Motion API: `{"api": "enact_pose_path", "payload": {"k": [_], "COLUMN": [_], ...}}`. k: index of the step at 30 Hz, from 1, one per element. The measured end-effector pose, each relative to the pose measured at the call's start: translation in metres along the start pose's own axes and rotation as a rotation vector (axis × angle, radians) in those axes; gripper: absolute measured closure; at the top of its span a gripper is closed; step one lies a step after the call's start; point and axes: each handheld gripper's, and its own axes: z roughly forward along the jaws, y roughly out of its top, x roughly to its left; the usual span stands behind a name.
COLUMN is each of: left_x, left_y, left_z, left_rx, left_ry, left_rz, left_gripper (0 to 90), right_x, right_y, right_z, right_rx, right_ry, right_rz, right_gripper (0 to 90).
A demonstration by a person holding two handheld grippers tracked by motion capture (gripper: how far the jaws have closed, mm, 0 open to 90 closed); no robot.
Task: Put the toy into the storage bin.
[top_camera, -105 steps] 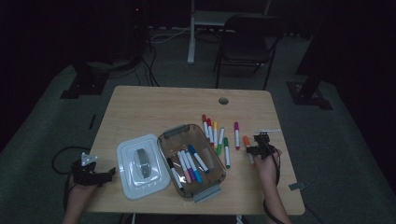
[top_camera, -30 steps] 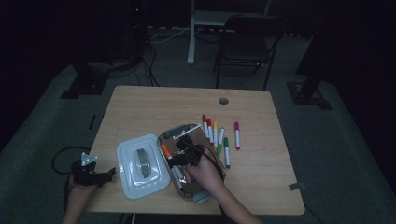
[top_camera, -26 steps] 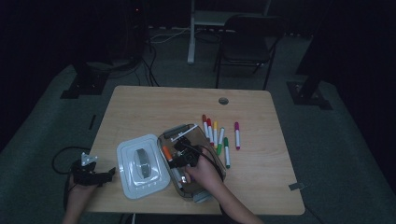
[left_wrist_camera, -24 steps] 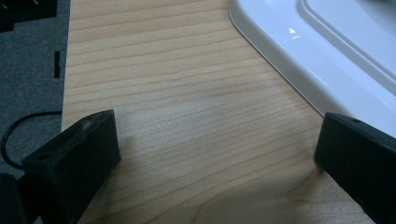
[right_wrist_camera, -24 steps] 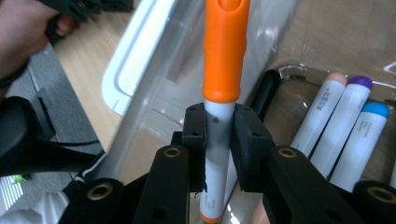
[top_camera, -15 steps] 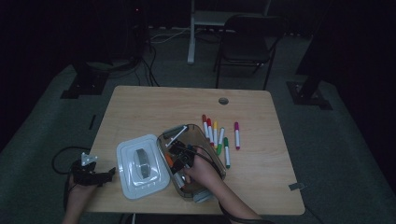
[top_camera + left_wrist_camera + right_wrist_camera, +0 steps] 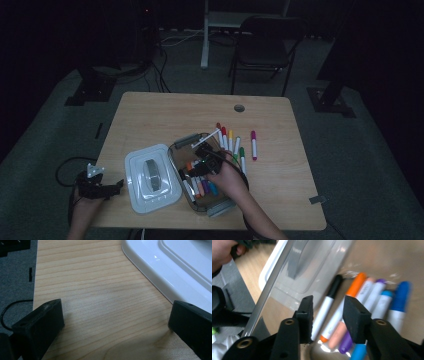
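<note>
With its jaws just parted and nothing gripped, the right tool point(image 7: 327, 315) is best lifted straight off the orange marker point(image 7: 343, 312) lying just beyond them in the box point(image 7: 220, 207).

The right hand-held gripper point(image 7: 328, 315) has matte black blocky jaws on black arms, each arm pinned by a brass-coloured ringed rivet. The left hand-held gripper point(image 7: 112, 322) has matching black jaws with small screw holes, a grey three-cornered plate and a trailing black cable.
</note>
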Motion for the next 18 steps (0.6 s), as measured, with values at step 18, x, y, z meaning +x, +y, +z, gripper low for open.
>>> {"api": "enact_pose_path", "payload": {"k": [18], "left_x": [0.0], "left_y": [0.0], "left_z": [0.0], "left_rx": [-0.002], "left_ry": [0.0], "left_rz": [-0.003], "left_gripper": [0.5], "right_x": [-0.068], "right_y": [-0.048], "right_z": [-0.089], "right_rx": [-0.259], "right_ry": [-0.193], "right_rz": [0.149], "right_gripper": [48.5]}}
